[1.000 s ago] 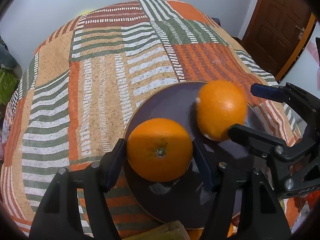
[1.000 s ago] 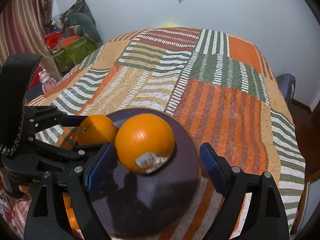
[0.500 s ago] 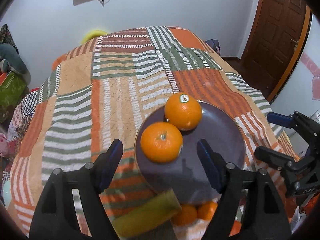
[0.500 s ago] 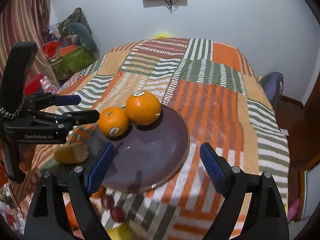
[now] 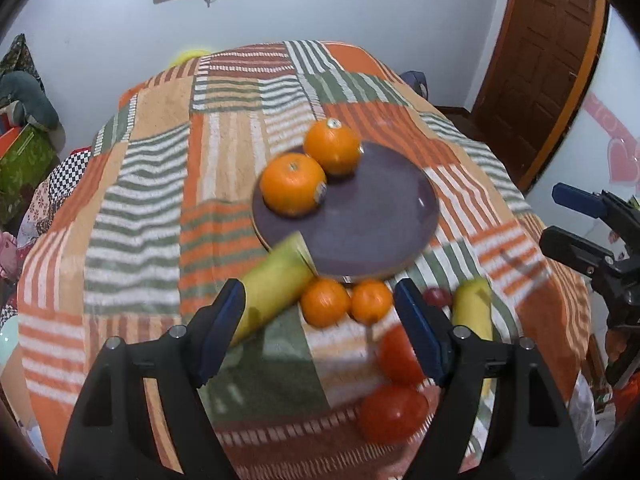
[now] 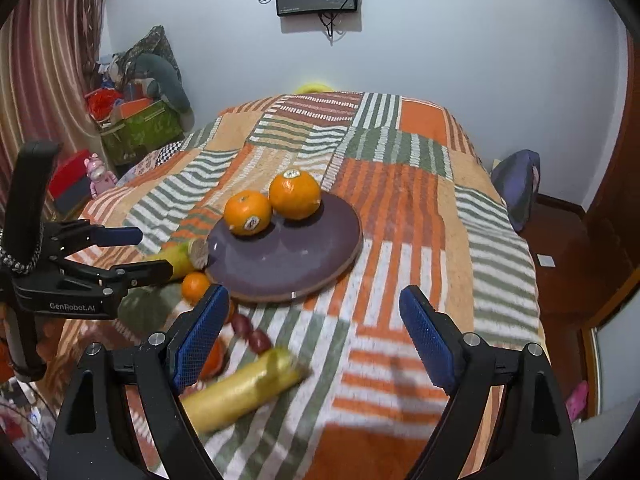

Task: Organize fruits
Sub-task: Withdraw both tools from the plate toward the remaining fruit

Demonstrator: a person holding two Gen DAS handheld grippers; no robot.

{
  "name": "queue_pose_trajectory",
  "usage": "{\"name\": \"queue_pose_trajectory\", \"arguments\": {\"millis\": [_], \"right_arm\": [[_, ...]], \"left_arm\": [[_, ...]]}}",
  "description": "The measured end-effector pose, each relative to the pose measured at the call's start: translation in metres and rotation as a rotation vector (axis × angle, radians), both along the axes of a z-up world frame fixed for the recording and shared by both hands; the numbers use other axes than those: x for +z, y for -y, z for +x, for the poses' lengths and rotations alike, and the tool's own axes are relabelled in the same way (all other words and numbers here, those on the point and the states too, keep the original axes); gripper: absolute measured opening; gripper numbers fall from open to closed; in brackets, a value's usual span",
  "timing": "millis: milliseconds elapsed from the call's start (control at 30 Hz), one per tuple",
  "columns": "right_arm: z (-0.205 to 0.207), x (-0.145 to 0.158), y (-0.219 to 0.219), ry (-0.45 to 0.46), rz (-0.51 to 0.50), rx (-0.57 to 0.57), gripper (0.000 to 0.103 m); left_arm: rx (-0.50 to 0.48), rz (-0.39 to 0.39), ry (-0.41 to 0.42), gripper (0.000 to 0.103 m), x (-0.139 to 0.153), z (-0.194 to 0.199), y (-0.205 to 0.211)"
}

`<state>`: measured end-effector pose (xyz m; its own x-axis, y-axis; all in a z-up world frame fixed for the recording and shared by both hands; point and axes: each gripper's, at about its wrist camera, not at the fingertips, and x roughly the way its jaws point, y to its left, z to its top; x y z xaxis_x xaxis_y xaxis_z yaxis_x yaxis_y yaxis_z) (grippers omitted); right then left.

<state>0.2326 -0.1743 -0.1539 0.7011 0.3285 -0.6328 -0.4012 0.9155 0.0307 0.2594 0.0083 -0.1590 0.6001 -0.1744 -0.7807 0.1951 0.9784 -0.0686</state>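
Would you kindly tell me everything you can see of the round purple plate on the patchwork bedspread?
The round purple plate is a shallow, glossy dish, ceramic by its look, with a pale brown rim edge. It lies flat on the striped orange, green and white patchwork bedspread. Two large oranges sit on its far left part, touching each other; each bears a small sticker. The rest of its surface is bare. A yellow-green banana piece rests its cut end against the near left rim. Neither pair of tongs touches it.
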Motion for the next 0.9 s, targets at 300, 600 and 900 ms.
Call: {"name": "queue_pose_trajectory", "arguments": {"millis": [300,600,900], "right_arm": [[-0.024,-0.030,0.013,-0.070,-0.009,0.001,0.045],[-0.038,-0.059,0.012,-0.139,-0.001,0.037,0.038],[-0.039,-0.083,-0.004,-0.213,-0.001,0.098,0.038]], "left_arm": [[-0.082,0.040,-0.064,0.078,-0.024,-0.034,0.028],[-0.108,0.135,-0.112,0.081,-0.046,-0.037,0.042],[-0.124,0.211,-0.109,0.090,-0.062,-0.031,0.053]]}}
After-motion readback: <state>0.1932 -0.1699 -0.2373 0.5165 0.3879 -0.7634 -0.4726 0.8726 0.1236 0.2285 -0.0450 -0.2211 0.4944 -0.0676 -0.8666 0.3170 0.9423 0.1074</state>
